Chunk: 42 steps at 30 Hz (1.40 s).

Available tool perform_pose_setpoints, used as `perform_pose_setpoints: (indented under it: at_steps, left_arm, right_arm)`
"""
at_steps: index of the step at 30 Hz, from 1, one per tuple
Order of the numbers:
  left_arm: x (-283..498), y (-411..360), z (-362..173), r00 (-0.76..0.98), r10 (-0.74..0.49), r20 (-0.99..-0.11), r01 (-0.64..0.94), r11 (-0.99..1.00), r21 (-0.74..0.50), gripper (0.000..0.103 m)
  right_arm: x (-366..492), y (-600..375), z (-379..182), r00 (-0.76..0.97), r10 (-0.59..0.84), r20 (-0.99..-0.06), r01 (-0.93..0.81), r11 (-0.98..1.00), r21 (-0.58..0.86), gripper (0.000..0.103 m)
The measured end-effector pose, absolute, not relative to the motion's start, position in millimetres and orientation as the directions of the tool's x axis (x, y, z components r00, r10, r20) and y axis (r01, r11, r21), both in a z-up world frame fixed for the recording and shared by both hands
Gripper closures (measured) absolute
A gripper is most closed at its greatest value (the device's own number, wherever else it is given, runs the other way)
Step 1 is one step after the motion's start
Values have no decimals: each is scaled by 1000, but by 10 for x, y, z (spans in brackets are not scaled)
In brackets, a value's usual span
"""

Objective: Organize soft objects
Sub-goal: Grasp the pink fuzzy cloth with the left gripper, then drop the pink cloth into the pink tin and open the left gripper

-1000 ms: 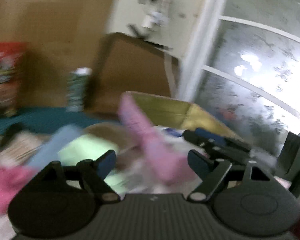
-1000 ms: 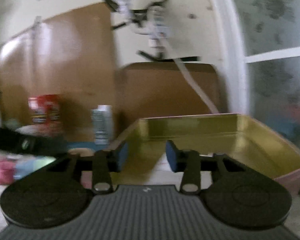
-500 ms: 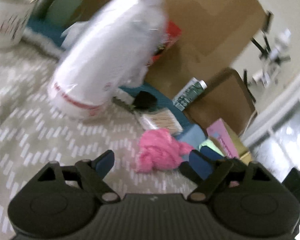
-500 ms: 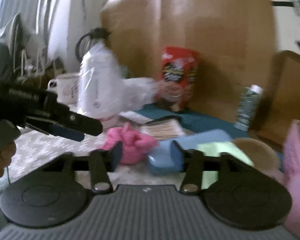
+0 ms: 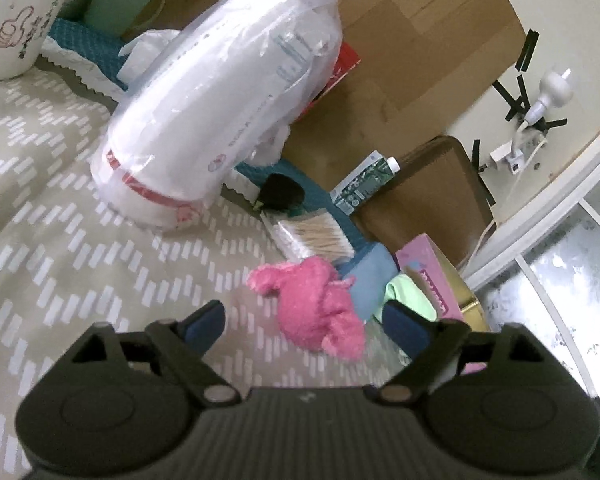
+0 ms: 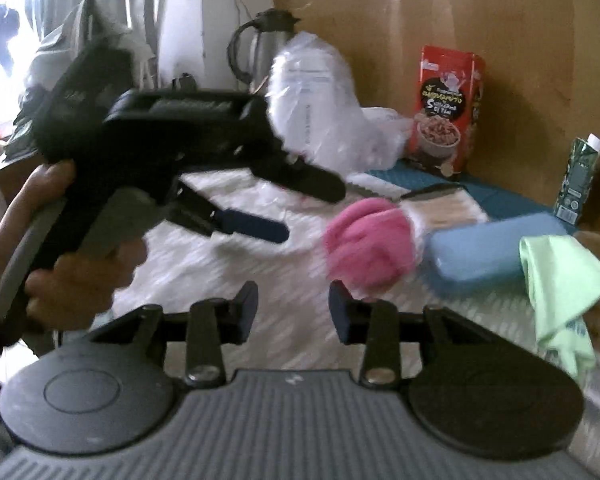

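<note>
While pink fluffy cloth [image 5: 320, 304] lies on patterned tablecloth [image 5: 80, 248], left gripper [image 5: 300, 318] hovers just short of it, jaws opening, nothing between | right gripper [image 6: 293, 304] closing, empty, cloth just ahead-right | blue case [image 6: 496, 248] beside cloth

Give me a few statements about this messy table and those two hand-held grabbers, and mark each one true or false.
1. The pink fluffy cloth lies on the patterned tablecloth. True.
2. The left gripper is clamped on the pink cloth. False: its fingers are opening, spread wide and not pressing on the cloth.
3. A light green cloth lies beside a blue case. True.
4. The red snack box lies flat on its side. False: it stands upright against the wooden board.
5. The right gripper holds the blue case. False: its fingers are closing with nothing between them.
</note>
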<state>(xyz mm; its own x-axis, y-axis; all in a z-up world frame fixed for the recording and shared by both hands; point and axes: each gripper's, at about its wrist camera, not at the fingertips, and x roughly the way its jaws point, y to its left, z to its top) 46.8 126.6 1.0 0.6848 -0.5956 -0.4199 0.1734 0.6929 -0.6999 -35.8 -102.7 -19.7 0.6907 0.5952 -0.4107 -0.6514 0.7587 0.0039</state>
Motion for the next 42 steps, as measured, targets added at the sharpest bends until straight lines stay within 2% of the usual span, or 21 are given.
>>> perform_pose_setpoints:
  at_steps: [1,3,7,9,11,12,13,14,15,18,23,28,31,37,42]
  left_arm:
    - [472,1264,26,688,-593,-419,174,695,-698,14]
    - [501,1231,66,685,-597,-418,183,696,-694,14]
    - [613,1057,176,683,-596,-422,237,728,-643,14]
    - [684,969,194,681,-592,-430,258,744,-616,18]
    - [775,895,149,661,-594,-457,259,753,-604,39]
    - [821,861,97,640,-600,-480,256,755,-604,54]
    - [832,844,59,640,-581,-503,238,772,-589,60]
    - [815,845,28,641,-575,-508,234,777,-584,60]
    - [768,862,21,642,-582,-500,238,771,-591,60]
    - [584,860,79,632,-604,-486,258,755,-603,60]
    - [426,493,350,611,-653,-448,375,737,-562,60]
    - [548,-330,629,532,-727,-434,532,686,-497,60]
    - [606,-915,721,477,-765,-434,616,642,-455,60]
    - [694,-1968,787,389,-810,-440,721,565,-402,60]
    - [746,-2595,745,335,-815,-472,766,527,-367,59]
  right_arm:
    - [-357,-1043,-207,709,578,-405,-636,772,-11,48]
    - [-296,-1101,-206,741,548,-388,-599,801,-11,41]
    - [-84,-1136,-174,752,532,-388,-563,825,39,40]
    - [31,-1068,-171,766,513,-388,-550,835,18,40]
    - [153,-996,-171,772,502,-391,-542,840,9,40]
    - [210,-959,-175,768,505,-395,-546,838,9,41]
    - [265,-914,-192,765,503,-403,-548,837,4,41]
    - [309,-877,-217,768,489,-414,-539,842,-5,40]
    - [325,-860,-235,777,473,-415,-525,851,-14,46]
    - [209,-957,-225,772,497,-397,-532,846,23,49]
    - [-218,-1143,-182,840,460,-289,-489,872,-31,49]
    - [-480,-1675,-67,927,325,-186,-336,941,-29,49]
    - [-573,-2075,-38,963,219,-157,-223,975,-8,49]
    - [-622,-2898,-38,991,24,-134,-16,998,62,49]
    - [-665,-3371,-116,988,-84,-131,98,990,103,49]
